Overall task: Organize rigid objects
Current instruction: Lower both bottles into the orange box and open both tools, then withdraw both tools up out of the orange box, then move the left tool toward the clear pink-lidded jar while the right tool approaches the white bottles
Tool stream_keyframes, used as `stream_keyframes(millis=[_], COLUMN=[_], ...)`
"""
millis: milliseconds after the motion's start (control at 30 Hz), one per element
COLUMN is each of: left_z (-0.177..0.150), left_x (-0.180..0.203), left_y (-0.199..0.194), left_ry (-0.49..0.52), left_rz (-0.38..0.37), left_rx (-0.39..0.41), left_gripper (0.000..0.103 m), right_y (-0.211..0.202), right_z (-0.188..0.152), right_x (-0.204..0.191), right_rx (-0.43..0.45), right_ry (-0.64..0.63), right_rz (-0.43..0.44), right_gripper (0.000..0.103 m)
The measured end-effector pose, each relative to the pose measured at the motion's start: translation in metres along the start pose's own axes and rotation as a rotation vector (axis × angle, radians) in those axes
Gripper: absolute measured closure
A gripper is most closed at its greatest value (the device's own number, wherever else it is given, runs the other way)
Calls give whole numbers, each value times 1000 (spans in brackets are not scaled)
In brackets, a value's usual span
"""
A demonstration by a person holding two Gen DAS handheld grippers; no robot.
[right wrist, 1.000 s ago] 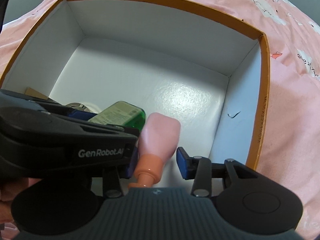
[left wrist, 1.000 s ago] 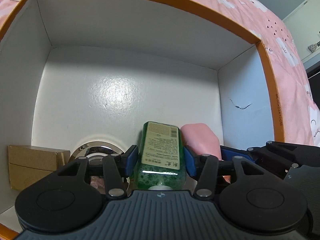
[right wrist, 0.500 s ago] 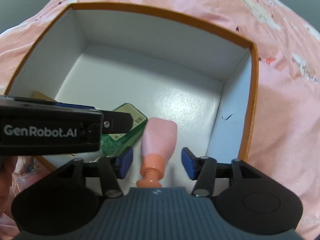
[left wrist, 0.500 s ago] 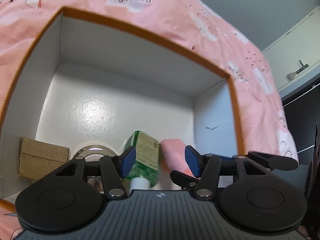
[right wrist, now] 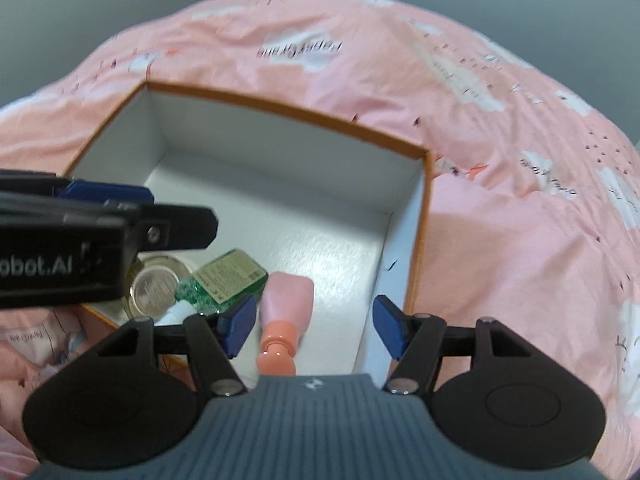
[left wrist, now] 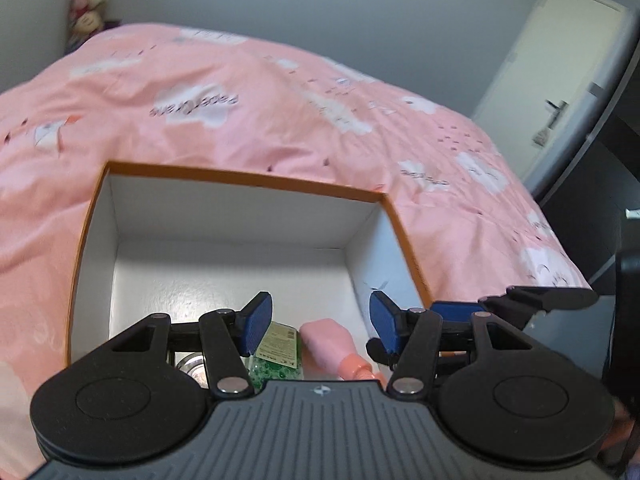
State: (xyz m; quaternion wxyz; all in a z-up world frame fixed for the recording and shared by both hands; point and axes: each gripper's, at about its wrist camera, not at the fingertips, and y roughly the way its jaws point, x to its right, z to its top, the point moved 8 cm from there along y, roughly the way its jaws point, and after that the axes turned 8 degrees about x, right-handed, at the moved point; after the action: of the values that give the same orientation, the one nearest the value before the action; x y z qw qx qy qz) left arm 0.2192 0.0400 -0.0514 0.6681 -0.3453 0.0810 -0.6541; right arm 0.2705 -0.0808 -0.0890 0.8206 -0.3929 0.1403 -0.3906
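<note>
In the left wrist view, the left gripper (left wrist: pixel 320 322) hangs empty, jaws apart, above the green bottle (left wrist: pixel 276 354) and pink bottle (left wrist: pixel 326 340) lying in the box (left wrist: pixel 240 178). I would lift straight up, clear of the rim.

The right wrist view shows the right gripper (right wrist: pixel 312 326) also apart and empty; only here the round tin (right wrist: pixel 154 290) left of the green bottle is plain.

Upside-down "PaperCrane" printed on a white cloud of the pink bedcover (left wrist: pixel 280 92). "obot.AI" in white on the left gripper (right wrist: pixel 60 268) body. Green bottle (right wrist: pixel 224 280) label print too small to read.
</note>
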Motion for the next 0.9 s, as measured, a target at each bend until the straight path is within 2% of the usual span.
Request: stream_keyframes(millis=[267, 367, 467, 567, 633, 733, 900], left_z=[-20, -34, -53, -76, -91, -107, -127], left_x=[-7, -12, -19, -29, -36, -42, -45], left_y=[-32, -43, -46, -44, -42, -41, -44], left_ry=[35, 57, 72, 64, 46, 4, 8], left_rz=[-83, -83, -77, -71, -58, -71, -91], left_rx=[-46, -64, -129, -199, -240, -295, -387], left_gripper=[40, 40, 41, 42, 47, 48, 48], right_y=[-39, -54, -64, -66, -64, -58, -47], right_z=[-19, -31, -45, -62, -75, -90, -112], right_x=[5, 2, -3, -9, -15, -21, -31], right_rx=[91, 127, 135, 106, 64, 15, -86], right_ry=[182, 224, 246, 301, 326, 336, 374], right_rz=[-34, -59, -73, -45, -18, -7, 64], right_gripper=[37, 37, 37, 37, 39, 50, 51])
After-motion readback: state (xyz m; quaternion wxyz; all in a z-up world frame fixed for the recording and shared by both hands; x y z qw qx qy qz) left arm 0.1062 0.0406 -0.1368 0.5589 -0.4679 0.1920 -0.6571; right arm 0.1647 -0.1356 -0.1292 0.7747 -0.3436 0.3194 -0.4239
